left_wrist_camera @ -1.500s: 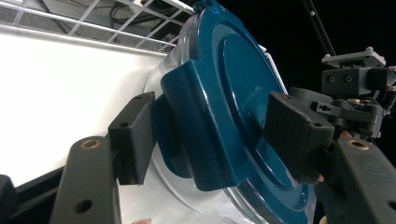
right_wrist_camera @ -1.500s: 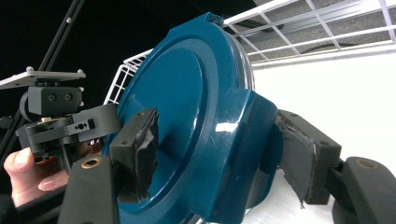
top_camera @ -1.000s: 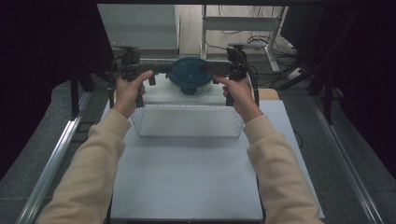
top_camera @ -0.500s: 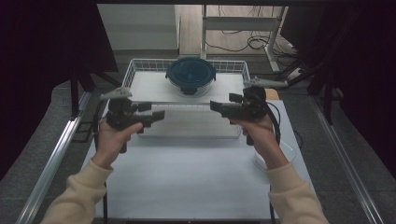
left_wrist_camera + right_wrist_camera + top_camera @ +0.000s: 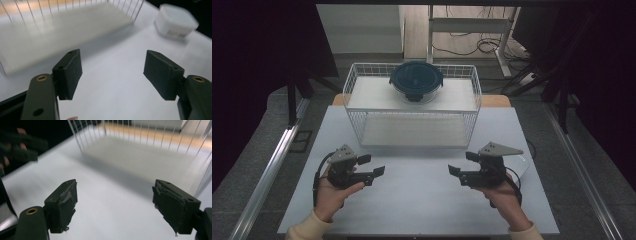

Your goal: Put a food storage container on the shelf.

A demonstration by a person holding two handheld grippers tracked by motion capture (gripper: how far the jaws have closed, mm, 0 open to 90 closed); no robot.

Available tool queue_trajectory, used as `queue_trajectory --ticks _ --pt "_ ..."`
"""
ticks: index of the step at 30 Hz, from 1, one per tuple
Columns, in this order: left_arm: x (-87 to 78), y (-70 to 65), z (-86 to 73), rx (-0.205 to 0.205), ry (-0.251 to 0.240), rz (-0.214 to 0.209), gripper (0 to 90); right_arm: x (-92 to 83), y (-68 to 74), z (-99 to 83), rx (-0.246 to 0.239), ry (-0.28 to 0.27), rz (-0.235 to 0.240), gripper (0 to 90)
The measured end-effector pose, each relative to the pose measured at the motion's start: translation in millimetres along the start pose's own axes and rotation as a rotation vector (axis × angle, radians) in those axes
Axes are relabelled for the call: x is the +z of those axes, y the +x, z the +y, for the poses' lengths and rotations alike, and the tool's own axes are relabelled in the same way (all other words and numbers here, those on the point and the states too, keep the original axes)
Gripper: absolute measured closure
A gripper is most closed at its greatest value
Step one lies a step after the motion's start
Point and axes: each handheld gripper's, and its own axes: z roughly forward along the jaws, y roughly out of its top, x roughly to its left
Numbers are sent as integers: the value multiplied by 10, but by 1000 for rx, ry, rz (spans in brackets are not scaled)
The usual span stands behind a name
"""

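A white wire basket (image 5: 357, 107) stands at the back middle of the white table (image 5: 422, 200). Inside it, at its far end, rests a round clear container with a dark teal lid (image 5: 416, 80). My left gripper (image 5: 373, 165) hovers open over the table's front left, well short of the basket. My right gripper (image 5: 462, 163) is open at the front right, facing the left one. In the left gripper view the jaws (image 5: 113, 65) stand wide apart with nothing between them. The right gripper view shows the same wide, empty gap (image 5: 116, 195).
A white lidded tub (image 5: 523, 164) lies just behind my right hand and appears as a white tub (image 5: 176, 21) in the left gripper view. The basket's wires (image 5: 137, 12) (image 5: 77, 137) rise ahead of both grippers. The other hand (image 5: 17, 147) is blurred at the upper left.
Both hands have drawn back from either side of the teal-lidded container, over the basket, to the front of the table. The container and basket stay in place.
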Motion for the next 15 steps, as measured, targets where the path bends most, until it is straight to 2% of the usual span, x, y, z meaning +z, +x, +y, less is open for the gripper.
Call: queue_trajectory --ticks 2,5,9,12,15 --pt "33 -2 -85 -1 26 8 303 60 -5 -152 13 38 -2 200" --pt "100 22 -166 -14 57 15 305 143 -21 -265 23 82 3 205" --pt "114 2 -177 -2 60 13 306 216 -19 -304 19 106 6 208" --pt "112 17 -187 -11 57 -3 305 250 -37 -319 25 117 -3 209" --pt "109 31 -214 -10 61 10 301 280 -47 -299 32 118 -15 206"
